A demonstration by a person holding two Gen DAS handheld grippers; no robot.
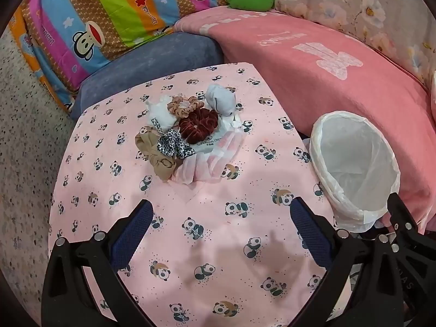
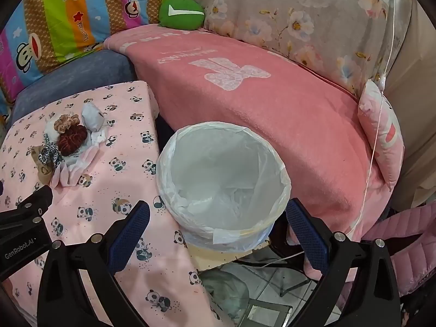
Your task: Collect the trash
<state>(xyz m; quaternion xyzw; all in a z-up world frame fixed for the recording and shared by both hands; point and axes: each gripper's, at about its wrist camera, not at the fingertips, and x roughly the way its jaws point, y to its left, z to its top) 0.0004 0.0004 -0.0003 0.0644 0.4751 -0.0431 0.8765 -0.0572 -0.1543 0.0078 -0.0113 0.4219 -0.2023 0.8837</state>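
A heap of small items lies on the panda-print table [image 1: 190, 245]: a dark red scrunchie [image 1: 198, 125], a tan scrunchie [image 1: 182, 106], a leopard-print tie [image 1: 174, 145], a beige cloth [image 1: 156, 155], white wads [image 1: 163, 114], a grey-white wad [image 1: 220, 99] and a thin plastic bag [image 1: 215, 155]. The heap also shows in the right wrist view [image 2: 70, 141]. A bin lined with a white bag [image 1: 354, 169] [image 2: 223, 179] stands right of the table. My left gripper [image 1: 220, 218] is open and empty, short of the heap. My right gripper [image 2: 218, 223] is open and empty at the bin's near rim.
A pink blanket [image 2: 259, 103] covers the sofa behind the bin. A blue cushion [image 1: 152, 60], a striped cartoon quilt [image 1: 95, 21] and a green pillow [image 2: 181, 13] lie behind the table. A floral cover [image 2: 299, 27] and a pink pillow [image 2: 381, 136] are at right.
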